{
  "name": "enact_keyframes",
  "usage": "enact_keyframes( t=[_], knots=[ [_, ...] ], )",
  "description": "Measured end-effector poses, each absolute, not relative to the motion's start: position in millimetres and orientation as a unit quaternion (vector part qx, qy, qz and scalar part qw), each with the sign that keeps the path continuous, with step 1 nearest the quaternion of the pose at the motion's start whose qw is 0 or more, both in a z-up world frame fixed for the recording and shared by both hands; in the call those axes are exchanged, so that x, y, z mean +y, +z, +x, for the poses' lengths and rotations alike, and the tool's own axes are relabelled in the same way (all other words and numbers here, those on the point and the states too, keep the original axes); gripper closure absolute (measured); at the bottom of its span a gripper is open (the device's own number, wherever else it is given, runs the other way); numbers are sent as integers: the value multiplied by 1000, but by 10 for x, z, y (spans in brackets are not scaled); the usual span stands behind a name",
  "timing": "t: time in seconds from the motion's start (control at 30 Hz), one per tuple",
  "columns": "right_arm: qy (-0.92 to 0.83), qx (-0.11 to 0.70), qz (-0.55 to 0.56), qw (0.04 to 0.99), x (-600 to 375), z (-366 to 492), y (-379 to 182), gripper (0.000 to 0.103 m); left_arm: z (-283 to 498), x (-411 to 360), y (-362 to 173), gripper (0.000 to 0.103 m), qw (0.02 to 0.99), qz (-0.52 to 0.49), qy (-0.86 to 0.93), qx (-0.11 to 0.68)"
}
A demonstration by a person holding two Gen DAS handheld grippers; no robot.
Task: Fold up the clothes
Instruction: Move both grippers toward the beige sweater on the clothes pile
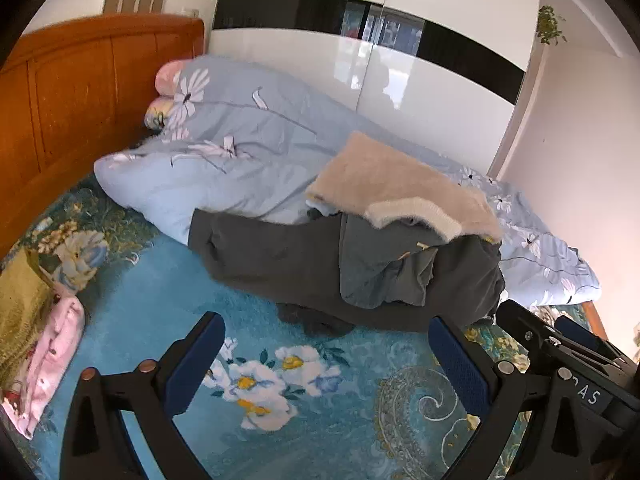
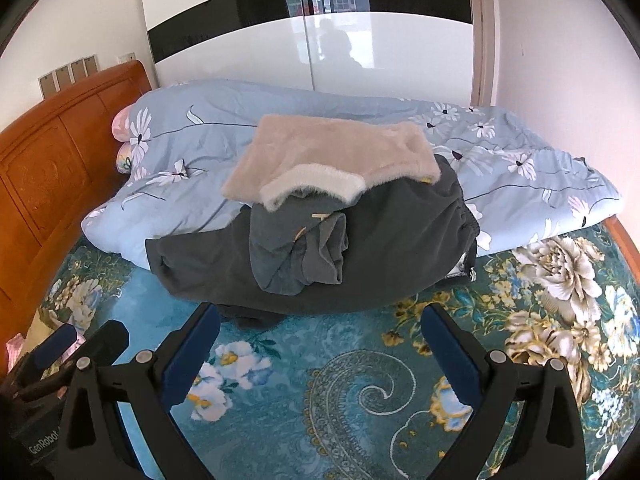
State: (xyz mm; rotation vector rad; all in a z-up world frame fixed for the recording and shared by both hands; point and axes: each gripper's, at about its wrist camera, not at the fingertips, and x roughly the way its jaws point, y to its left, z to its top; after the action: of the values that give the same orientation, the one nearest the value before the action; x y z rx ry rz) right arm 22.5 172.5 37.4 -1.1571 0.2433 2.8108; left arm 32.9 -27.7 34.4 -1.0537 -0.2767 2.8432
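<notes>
A pile of clothes lies on the bed against the rolled quilt. A dark grey garment is at the bottom, a crumpled grey-blue one is on it, and a beige fluffy top with a white trim is on top. My left gripper is open and empty, just in front of the pile. My right gripper is open and empty, also just in front of the pile. The right gripper shows in the left wrist view, and the left gripper in the right wrist view.
A teal flowered bedspread covers the bed. A light blue flowered quilt lies rolled along the far side. An orange wooden headboard stands at the left. Folded pink and olive clothes sit at the left. A white wardrobe stands behind.
</notes>
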Motion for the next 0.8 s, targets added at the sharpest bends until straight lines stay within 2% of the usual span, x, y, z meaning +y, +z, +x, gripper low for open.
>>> enact_keyframes(
  t=[0.4, 0.8],
  knots=[
    [931, 73, -356, 43, 1869, 609, 623, 2, 615, 8, 616, 0, 42, -317, 945, -65],
    [935, 22, -351, 36, 1840, 358, 553, 2, 357, -19, 409, 0, 39, -307, 948, -79]
  ],
)
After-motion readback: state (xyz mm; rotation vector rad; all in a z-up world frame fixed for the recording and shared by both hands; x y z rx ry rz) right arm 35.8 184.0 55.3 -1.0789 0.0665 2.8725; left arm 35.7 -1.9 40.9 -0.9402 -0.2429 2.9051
